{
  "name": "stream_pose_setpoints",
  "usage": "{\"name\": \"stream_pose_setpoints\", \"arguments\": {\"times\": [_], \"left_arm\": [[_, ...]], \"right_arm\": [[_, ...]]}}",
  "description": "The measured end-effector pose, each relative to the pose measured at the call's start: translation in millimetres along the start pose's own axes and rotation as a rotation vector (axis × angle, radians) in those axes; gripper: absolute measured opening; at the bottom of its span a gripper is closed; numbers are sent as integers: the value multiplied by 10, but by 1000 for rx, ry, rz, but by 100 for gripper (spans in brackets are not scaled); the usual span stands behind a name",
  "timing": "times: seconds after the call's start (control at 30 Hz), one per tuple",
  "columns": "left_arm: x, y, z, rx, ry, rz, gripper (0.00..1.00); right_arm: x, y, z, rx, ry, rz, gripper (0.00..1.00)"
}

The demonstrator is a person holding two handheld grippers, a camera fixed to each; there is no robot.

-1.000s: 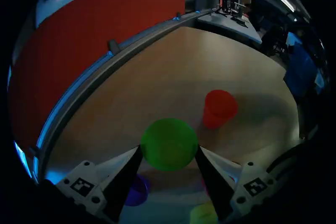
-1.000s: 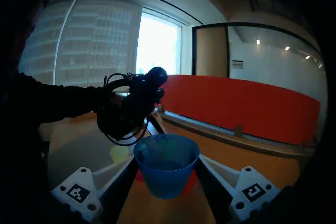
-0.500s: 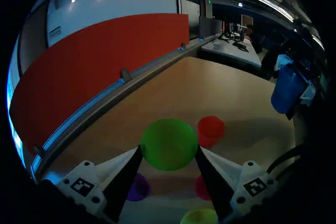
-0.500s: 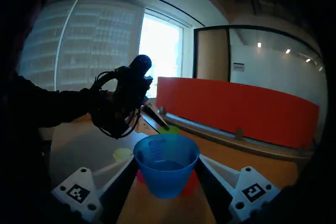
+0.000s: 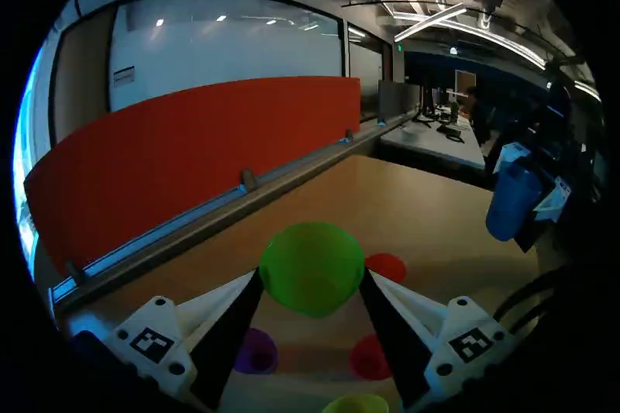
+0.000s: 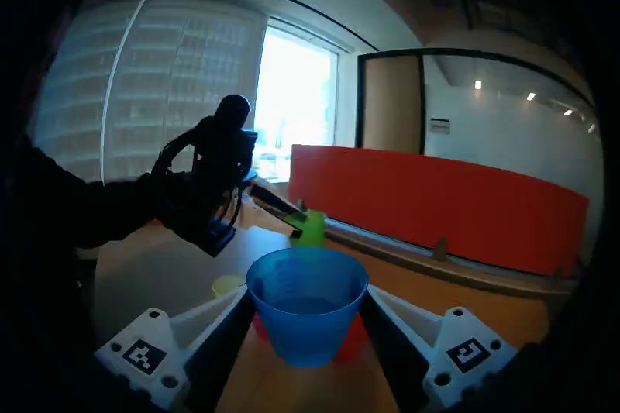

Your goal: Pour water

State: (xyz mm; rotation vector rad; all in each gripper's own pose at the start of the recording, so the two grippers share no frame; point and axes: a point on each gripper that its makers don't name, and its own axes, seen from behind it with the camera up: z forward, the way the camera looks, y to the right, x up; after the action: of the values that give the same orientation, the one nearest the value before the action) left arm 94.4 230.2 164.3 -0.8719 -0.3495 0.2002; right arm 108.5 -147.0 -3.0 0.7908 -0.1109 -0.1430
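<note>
My left gripper (image 5: 310, 289) is shut on a green cup (image 5: 311, 267), held above the wooden table (image 5: 418, 208) with its mouth facing the camera. My right gripper (image 6: 307, 312) is shut on a blue cup (image 6: 307, 312) that holds a little water. In the right gripper view the left gripper (image 6: 291, 219), in a dark-sleeved hand, carries the green cup (image 6: 312, 228) to the left, raised above the table. In the left gripper view the blue cup (image 5: 511, 201) hangs at the far right.
On the table below stand red cups (image 5: 385, 266) (image 5: 370, 356), a purple cup (image 5: 256, 352) and a yellow-green cup (image 5: 356, 404). A red partition (image 5: 194, 142) with a rail runs along the table's far edge. In the right gripper view a yellow cup (image 6: 227, 285) stands on the table.
My left gripper has risen and tilted up with the green cup, so the table's cups slid lower in its view. The right gripper with the blue cup has stayed put.
</note>
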Motion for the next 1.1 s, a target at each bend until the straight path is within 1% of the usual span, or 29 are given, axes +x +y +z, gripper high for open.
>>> {"name": "stream_pose_setpoints", "arguments": {"times": [0.13,0.27,0.4,0.57,0.67,0.77,0.87,0.97,1.1], "left_arm": [[63,11,-89,3,53,-5,87],[90,1,-155,13,89,-7,87],[180,-1,-231,21,143,-18,87],[311,61,-363,21,234,-37,87],[331,120,-436,7,265,-46,87],[327,125,-486,6,278,-58,87],[330,104,-531,11,288,-67,87],[335,75,-577,18,295,-72,87],[323,81,-641,19,301,-73,87]], "right_arm": [[10,-17,-6,1,3,0,89],[29,-42,-14,3,6,-1,89],[50,-73,-16,5,7,-3,89],[70,-116,-14,10,10,-6,89],[83,-142,-9,14,10,-8,89],[96,-163,-2,16,9,-12,89],[110,-184,5,19,10,-13,89],[122,-202,7,21,9,-15,89],[127,-222,8,22,9,-18,89]]}}
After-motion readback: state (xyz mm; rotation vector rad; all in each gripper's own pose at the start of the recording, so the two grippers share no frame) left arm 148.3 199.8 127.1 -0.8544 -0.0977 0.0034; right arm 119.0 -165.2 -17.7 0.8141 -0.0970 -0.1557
